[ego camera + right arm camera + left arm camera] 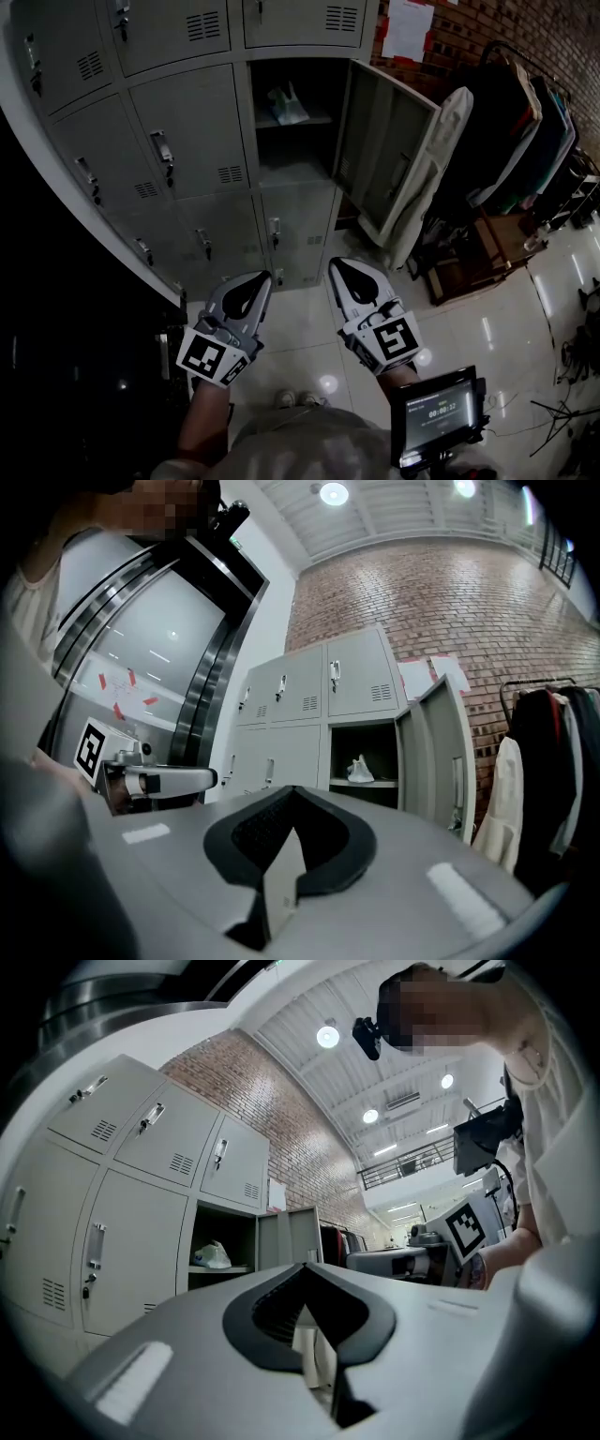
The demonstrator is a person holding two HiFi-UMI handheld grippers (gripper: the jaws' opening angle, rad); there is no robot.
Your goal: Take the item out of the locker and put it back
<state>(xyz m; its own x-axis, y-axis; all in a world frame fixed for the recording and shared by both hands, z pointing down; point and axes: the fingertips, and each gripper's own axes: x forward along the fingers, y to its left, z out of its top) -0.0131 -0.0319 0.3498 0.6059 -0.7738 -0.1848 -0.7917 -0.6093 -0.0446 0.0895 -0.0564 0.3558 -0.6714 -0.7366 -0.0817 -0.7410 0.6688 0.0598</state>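
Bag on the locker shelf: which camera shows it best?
The left gripper view: the pale bag sits lit and unobstructed on the shelf, with its crumpled shape readable. The right gripper view shows the bag head-on but smaller. The head view shows the bag dim, from above.

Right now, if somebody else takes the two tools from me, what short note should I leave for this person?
Left tool: shut, empty.
Right tool: shut, empty.
Both are held low in front of the locker, not touching it.
Things: the door is open. The bag lies on the shelf inside.
Done: the door is open. The pictures do not tell whether the bag has already been out and back.
Left: if it has not, take the bag out and put it back on the shelf. Then probably close the door.
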